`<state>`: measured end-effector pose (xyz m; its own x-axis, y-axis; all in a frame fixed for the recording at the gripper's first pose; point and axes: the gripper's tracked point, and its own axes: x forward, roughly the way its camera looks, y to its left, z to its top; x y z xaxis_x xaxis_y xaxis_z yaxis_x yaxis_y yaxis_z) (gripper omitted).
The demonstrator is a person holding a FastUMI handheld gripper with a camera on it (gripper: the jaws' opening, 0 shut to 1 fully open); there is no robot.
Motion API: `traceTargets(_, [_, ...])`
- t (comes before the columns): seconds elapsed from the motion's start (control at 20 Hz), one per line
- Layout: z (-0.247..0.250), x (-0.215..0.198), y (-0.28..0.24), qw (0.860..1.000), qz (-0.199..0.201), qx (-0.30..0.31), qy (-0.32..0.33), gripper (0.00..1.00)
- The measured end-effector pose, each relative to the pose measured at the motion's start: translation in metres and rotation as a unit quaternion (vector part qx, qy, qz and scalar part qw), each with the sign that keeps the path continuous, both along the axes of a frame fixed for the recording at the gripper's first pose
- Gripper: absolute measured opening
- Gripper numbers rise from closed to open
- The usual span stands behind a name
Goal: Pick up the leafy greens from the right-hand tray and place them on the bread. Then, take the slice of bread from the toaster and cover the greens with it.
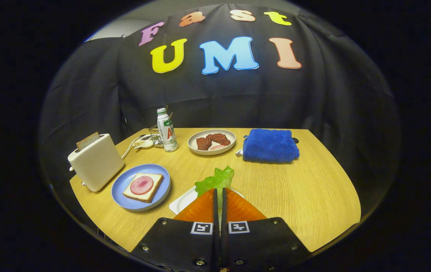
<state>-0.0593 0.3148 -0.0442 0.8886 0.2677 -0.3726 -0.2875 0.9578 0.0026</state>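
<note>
My gripper (219, 190) is shut on a green lettuce leaf (216, 180), which sticks up past the fingertips over the white tray (180, 204). To the left lies a blue plate (124, 185) with a slice of bread (151, 192) topped by a round pink ham slice (141, 184). Further left stands a cream toaster (96, 161) with a bread slice (87, 140) poking out of its slot.
At the back of the wooden table (295, 196) are a small bottle (167, 130), a beige bowl (200, 150) with dark meat pieces, a folded blue towel (270, 145), and a cable with small items behind the toaster.
</note>
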Motion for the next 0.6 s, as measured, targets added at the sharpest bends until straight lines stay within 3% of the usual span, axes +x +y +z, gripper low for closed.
traceTargets(0.35, [0.042, -0.001, 0.027, 0.999, -0.020, -0.015, -0.039, 0.01])
traceTargets(0.6, [0.043, 0.004, 0.051, 0.999, -0.030, 0.002, -0.038, 0.01])
